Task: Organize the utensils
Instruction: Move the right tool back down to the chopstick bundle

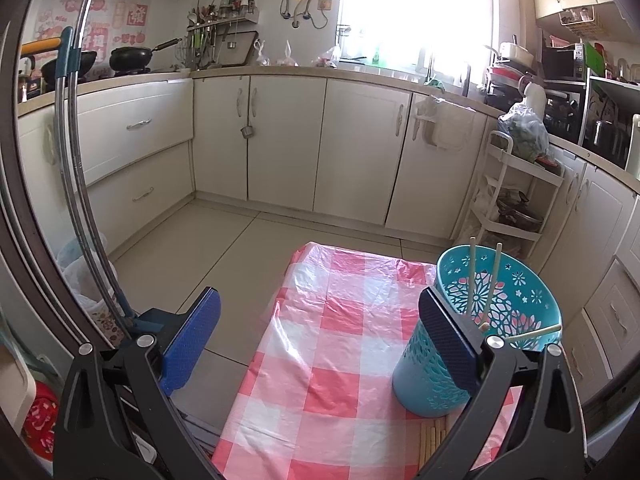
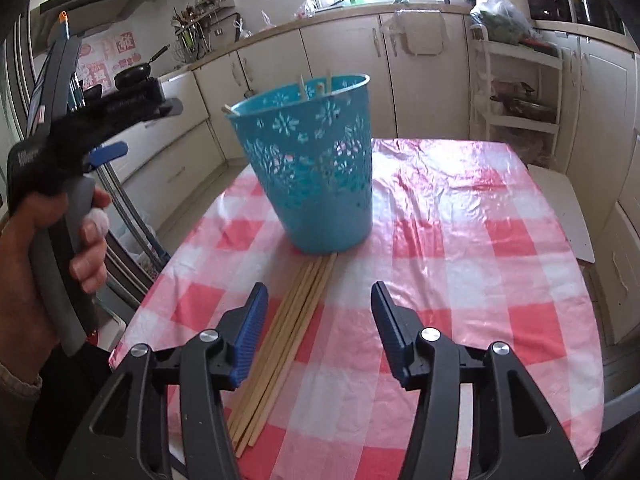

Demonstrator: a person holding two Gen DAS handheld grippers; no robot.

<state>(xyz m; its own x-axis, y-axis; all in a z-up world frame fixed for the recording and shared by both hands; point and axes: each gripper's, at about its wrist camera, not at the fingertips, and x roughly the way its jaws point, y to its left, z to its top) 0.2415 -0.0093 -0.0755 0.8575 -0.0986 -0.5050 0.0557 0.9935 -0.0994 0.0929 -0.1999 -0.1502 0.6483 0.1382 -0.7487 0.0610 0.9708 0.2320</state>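
A teal perforated plastic basket [image 2: 316, 164] stands on the table with the pink checked cloth [image 2: 460, 248]. A few chopsticks [image 1: 484, 280] stand or lean inside it. A bundle of several wooden chopsticks [image 2: 280, 344] lies on the cloth in front of the basket. My right gripper [image 2: 320, 320] is open and empty, low over the cloth, with the bundle under its left finger. My left gripper [image 1: 320, 340] is open and empty, held up at the table's left side, its right finger beside the basket [image 1: 500, 320]. The left tool with the hand on it [image 2: 72, 208] shows in the right wrist view.
Cream kitchen cabinets [image 1: 280, 136] line the walls. A white trolley rack [image 1: 516, 200] stands past the table's far right corner. A mop with metal handles [image 1: 76, 160] leans at the left. A white board [image 2: 564, 208] lies by the table's right edge.
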